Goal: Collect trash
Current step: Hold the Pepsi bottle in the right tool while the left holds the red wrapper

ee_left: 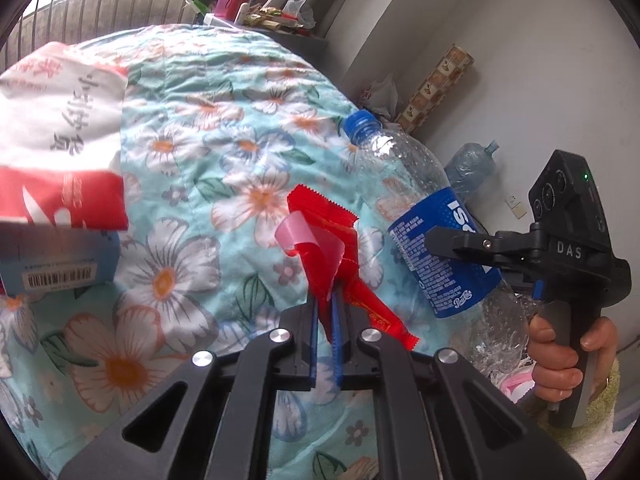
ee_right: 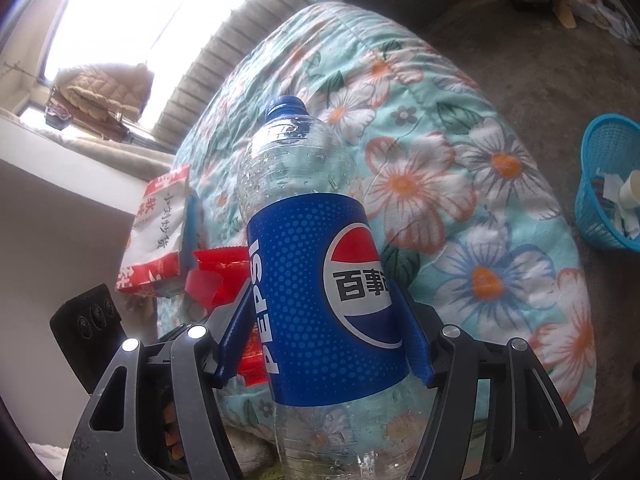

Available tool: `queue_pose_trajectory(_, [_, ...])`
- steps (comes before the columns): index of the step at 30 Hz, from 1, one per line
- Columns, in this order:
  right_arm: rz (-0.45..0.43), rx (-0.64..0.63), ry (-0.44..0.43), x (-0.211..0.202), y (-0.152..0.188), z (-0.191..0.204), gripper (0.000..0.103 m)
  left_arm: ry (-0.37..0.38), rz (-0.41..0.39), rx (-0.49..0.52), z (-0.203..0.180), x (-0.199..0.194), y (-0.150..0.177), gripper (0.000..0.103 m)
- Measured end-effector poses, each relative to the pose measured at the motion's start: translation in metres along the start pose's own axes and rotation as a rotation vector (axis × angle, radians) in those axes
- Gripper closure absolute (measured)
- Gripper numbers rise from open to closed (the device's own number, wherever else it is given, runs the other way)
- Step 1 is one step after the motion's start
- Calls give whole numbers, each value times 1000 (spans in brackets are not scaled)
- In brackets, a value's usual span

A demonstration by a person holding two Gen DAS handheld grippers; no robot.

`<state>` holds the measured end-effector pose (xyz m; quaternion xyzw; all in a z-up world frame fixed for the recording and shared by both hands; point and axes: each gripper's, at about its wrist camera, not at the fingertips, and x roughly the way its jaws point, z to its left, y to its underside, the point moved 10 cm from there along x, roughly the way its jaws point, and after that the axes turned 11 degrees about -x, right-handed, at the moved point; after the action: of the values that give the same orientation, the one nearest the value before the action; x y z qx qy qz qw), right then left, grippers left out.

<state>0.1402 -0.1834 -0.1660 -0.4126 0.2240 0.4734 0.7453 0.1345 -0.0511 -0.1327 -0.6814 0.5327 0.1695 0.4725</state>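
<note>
Gripping: left gripper (ee_left: pixel 325 308) clenched on red wrapper (ee_left: pixel 320 240); right gripper (ee_right: pixel 324 328) grasping Pepsi bottle (ee_right: pixel 312 264). Floral quilt (ee_right: pixel 460 184) edge at right; blue basket (ee_right: pixel 600 184), right edge, holds paper scraps.

home bedroom, floral quilt (ee_left: pixel 208 128) on bed, window (ee_right: pixel 132 12), cluttered shelf (ee_left: pixel 256 8)

Bottle (ee_right: pixel 320 280) base cut off by the frame's lower edge. Wrapper (ee_right: pixel 224 276) mostly hidden behind bottle. Basket (ee_right: pixel 600 184) clipped at right edge.
</note>
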Motion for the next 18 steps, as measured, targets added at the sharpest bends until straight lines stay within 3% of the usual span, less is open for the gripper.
queue_pose_trajectory(18, [-94, 38, -13, -35, -5, -11, 42, 33, -63, 73, -35, -24, -25, 98])
